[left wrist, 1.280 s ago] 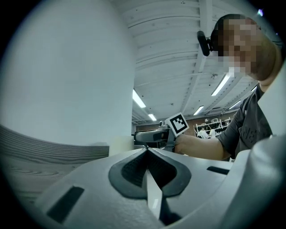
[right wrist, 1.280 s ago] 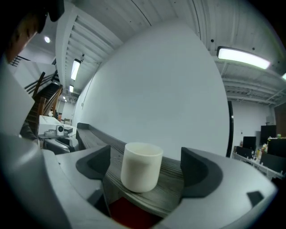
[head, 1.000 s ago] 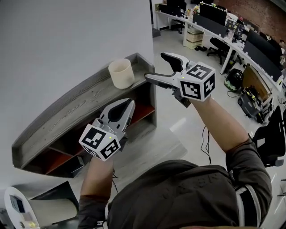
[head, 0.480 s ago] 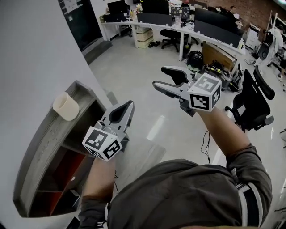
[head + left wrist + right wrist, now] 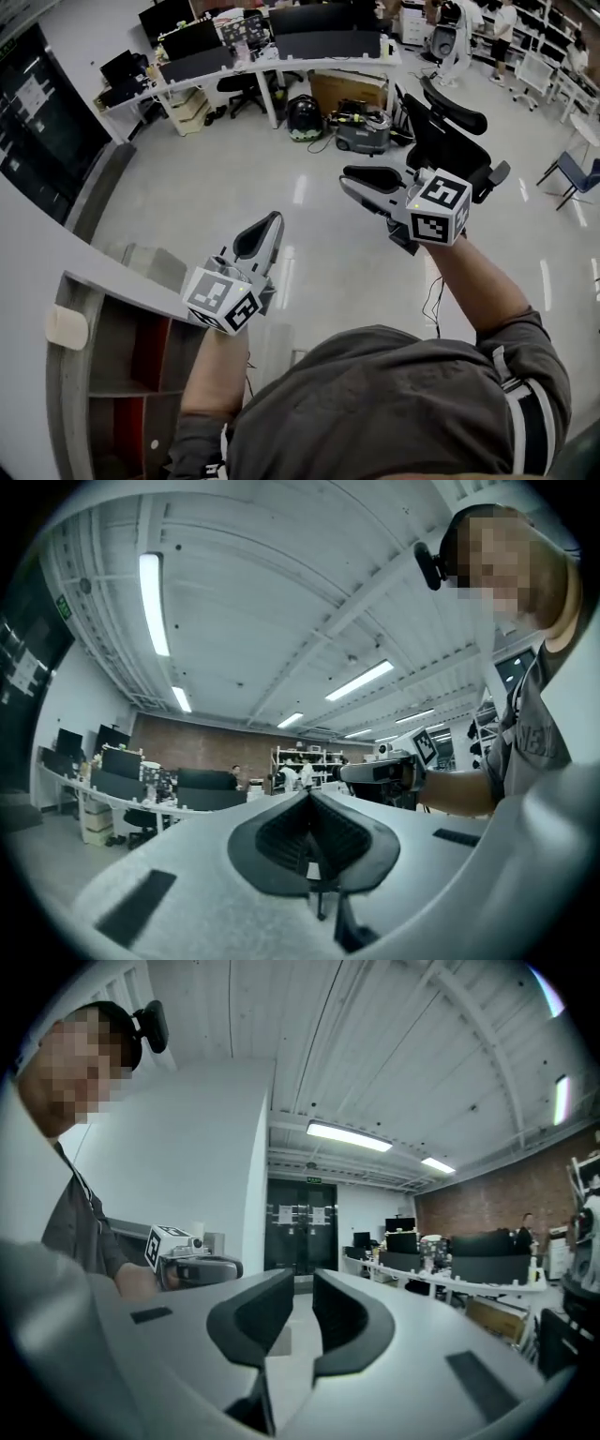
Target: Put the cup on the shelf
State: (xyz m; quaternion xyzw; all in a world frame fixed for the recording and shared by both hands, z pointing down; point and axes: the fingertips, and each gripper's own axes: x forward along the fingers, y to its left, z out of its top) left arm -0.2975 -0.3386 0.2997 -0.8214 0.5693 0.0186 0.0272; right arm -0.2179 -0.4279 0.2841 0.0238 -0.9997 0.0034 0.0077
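You've turned away from the shelf (image 5: pixel 103 281), cup (image 5: pixel 67 326) left on top; left gripper (image 5: pixel 270 223) pressed together, right gripper (image 5: pixel 349 178) just closing to a sliver, empty, so the job looks done.

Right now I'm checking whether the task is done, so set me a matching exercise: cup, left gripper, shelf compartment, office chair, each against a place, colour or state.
1 cup
2 left gripper
3 shelf compartment
4 office chair

A black
B red inside
C on the shelf's top board
D jaws together, nothing between

Pairs: 1-C, 2-D, 3-B, 4-A
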